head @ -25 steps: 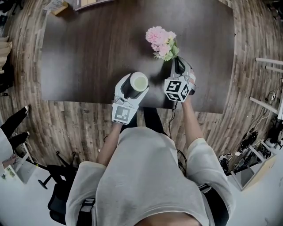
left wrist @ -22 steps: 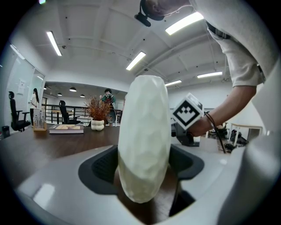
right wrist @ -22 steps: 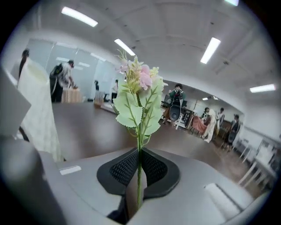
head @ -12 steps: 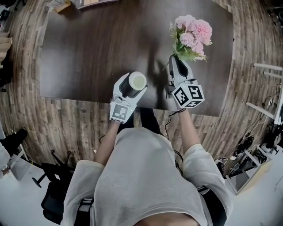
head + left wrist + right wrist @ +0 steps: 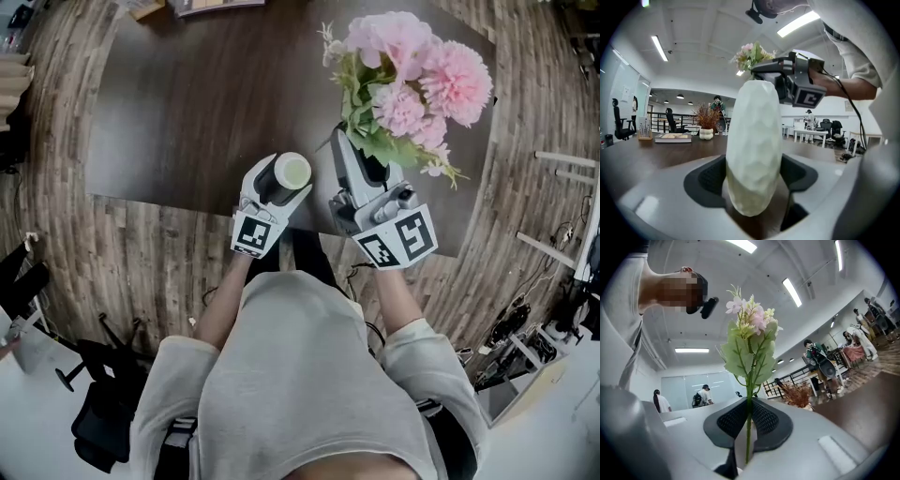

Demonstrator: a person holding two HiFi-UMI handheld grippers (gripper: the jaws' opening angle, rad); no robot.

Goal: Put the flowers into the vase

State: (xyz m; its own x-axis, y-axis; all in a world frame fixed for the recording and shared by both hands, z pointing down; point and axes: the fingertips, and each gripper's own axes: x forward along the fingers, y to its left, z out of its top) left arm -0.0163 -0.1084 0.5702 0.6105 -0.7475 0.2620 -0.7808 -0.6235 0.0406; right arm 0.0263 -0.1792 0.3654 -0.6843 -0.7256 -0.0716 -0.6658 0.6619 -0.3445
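Holding flowers [image 5: 412, 84] by the stem: right gripper [image 5: 361, 150] has its pads closed together on the thin green stem [image 5: 748, 427], with leaves and pink blooms above the grip. Only a short tail of stem shows below the pads in the right gripper view. The stem's long axis reads as roughly upright, blooms toward the head camera, so the bunch looks to be well above the table [image 5: 187, 103].

Key relation: the vase [image 5: 292, 173] mouth sits left of the right gripper in the head view, near it but not under the stem tail. The vase is upright near the table's front edge, mouth open and unobstructed. Left gripper [image 5: 270, 192] is clamped on the vase body [image 5: 754, 150], a pad on each side, bracing it. From the left gripper view the right gripper hangs above the vase top and a bit to the right.

My read: the next move is a sideways shift toward the vase, then straight down, tail first. The risk is the short tail. The right gripper's fingers may meet the rim or the left gripper before the stem seats.

Further out are books [image 5: 672, 137] and a dried plant in a pot [image 5: 706, 123] at the far end of the table, well clear. Nothing else sits between the stem and the mouth.
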